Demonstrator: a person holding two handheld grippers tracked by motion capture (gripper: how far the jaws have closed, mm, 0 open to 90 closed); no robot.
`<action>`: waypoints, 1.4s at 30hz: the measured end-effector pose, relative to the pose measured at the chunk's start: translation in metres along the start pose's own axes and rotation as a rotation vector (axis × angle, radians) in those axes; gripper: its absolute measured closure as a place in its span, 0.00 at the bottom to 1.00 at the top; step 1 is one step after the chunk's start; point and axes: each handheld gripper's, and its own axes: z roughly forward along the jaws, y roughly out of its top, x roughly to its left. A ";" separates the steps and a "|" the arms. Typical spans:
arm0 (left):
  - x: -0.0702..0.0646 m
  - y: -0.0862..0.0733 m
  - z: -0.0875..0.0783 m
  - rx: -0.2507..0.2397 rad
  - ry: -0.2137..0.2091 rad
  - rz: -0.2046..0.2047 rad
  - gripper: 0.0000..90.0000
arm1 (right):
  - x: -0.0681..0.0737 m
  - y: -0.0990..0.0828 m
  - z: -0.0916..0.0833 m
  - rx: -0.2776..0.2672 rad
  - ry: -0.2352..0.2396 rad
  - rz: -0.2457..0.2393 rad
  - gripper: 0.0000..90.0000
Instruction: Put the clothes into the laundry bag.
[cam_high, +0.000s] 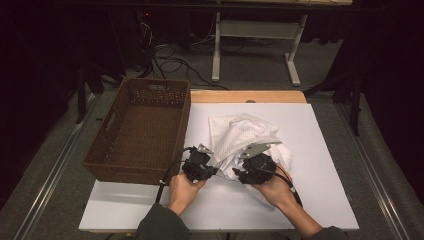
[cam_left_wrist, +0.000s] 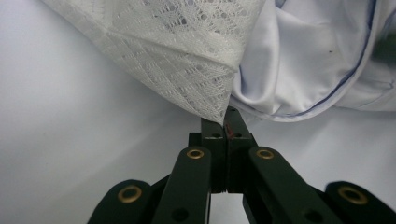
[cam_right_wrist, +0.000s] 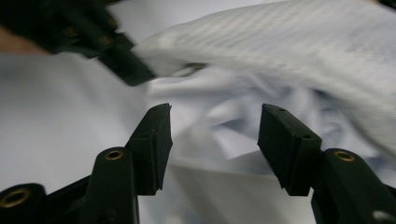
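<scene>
At the near edge of the white tabletop the person's forearms come in, each hand holding a tool. The left tool has its jaws pressed together on a corner of the white mesh bag; in the left gripper view that netted corner runs down to a point right between the closed black jaws of the left tool, pinched there and pulled up off the surface. Just beside it, to the right, the right tool sits against the near side of the cloth heap, its jaws spread wide with nothing gripped; in the right gripper view the two pads of the right tool stand well apart, with only crumpled white garment behind the gap and no fabric touching either pad that can be made out. That view also shows the other tool holding the mesh corner farther off at the upper left, somewhat blurred. Beyond the tools, the mesh bag lies draped over the smooth white garment near the middle of the tabletop. Farther left, a brown woven basket stands on the left edge of the tabletop, near the cloth but apart from it. Beyond that are cables on the floor and a white desk frame.
</scene>
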 end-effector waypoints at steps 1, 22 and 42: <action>-0.001 0.000 0.000 -0.002 0.000 -0.001 0.99 | 0.004 -0.001 0.005 0.017 0.032 -0.008 0.45; -0.001 0.001 -0.003 -0.005 -0.024 0.003 1.00 | -0.013 0.008 0.034 0.061 0.004 0.043 0.97; -0.004 0.001 -0.001 0.011 -0.038 0.015 0.99 | -0.026 0.011 0.045 0.121 -0.070 0.047 0.54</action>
